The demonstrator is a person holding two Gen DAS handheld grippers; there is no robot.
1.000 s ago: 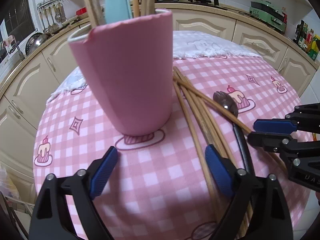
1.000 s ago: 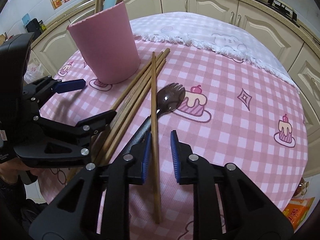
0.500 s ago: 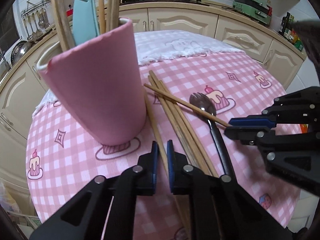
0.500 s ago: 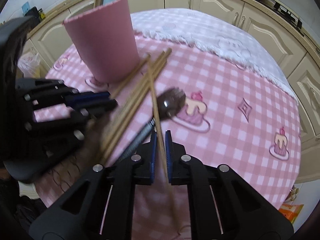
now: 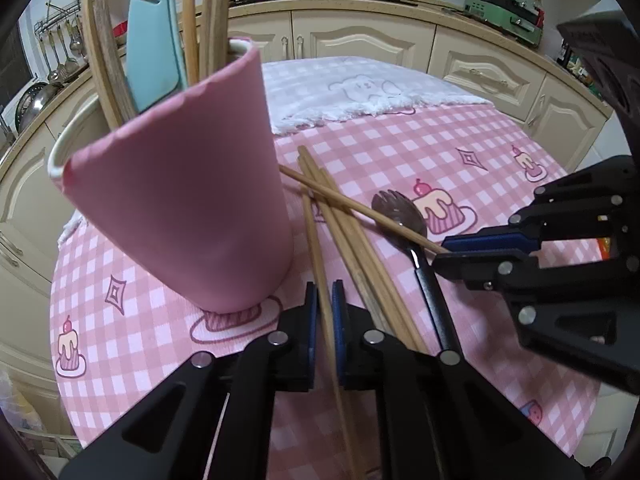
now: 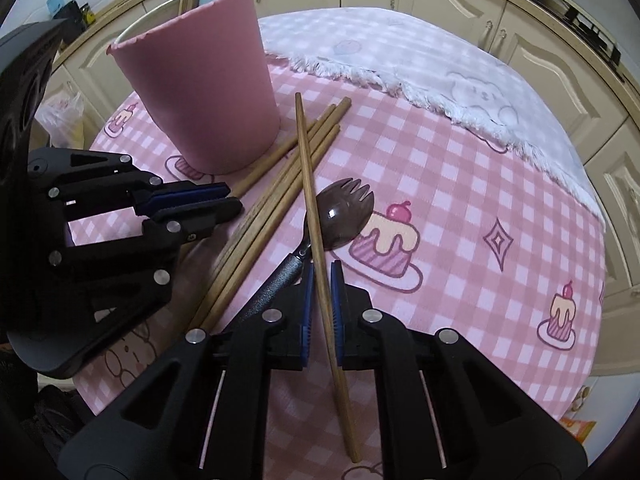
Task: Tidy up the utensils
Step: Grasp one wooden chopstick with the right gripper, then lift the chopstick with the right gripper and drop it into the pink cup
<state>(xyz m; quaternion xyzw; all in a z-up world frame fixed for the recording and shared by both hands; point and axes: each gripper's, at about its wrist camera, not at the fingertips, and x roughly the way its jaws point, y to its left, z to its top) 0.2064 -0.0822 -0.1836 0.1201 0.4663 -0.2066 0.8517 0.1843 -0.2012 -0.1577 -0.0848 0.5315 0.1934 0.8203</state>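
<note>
Now each tool pinches one chopstick: the left tool (image 5: 325, 300) beside the pink cup (image 5: 188, 200), the right tool (image 6: 320, 284) just beyond, its chopstick (image 6: 310, 184) crossing the spork (image 6: 340, 216). Other chopsticks (image 6: 272, 200) lie against the cup's base.

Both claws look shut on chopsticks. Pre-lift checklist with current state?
1. Left claw shut on one chopstick: ok.
2. Right claw shut on one chopstick: ok.
3. Right chopstick free of neighbours: not ok, it crosses the loose chopsticks and the spork.
4. Cup upright: ok.
5. Room in the cup: cannot tell, interior hidden.
6. The claws apart from each other: ok.
</note>
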